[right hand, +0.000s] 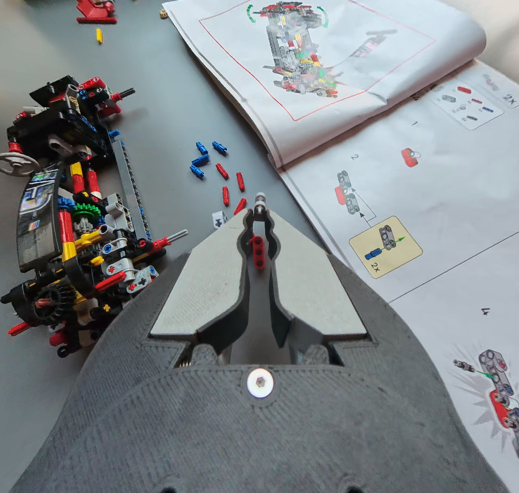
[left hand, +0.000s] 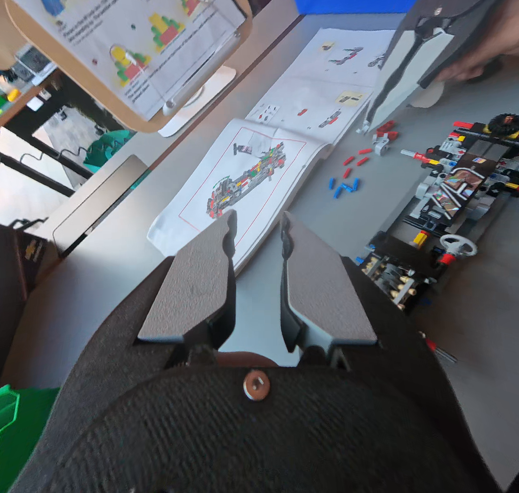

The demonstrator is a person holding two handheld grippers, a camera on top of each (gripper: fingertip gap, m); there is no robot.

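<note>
The left gripper (left hand: 258, 221) is held up over the grey table (left hand: 295, 255), above the near corner of an open booklet (left hand: 252, 170). Its two fingers are spread apart, and nothing is held between them — only the table and the page are seen through the gap.

The right gripper (right hand: 257, 212) is squeezed tight on a small grey-and-brown toy part (right hand: 259, 205). The part is pinched right at the fingertips and pokes out past them. A red piece with holes (right hand: 258, 250) is seen lower down in the gap between the fingers; whether it is joined to the pinched part cannot be told.

Just beside the right gripper's tips, four little red pegs (right hand: 231, 184) are scattered on the table, and a few blue pegs (right hand: 203, 156) lie a bit farther off. A small white block (right hand: 219, 217) sits next to the left fingertip. A half-built toy car (right hand: 70, 198) — black, red and yellow — is lying to the left. The open booklet (right hand: 351, 100) is spread out to the right.
</note>
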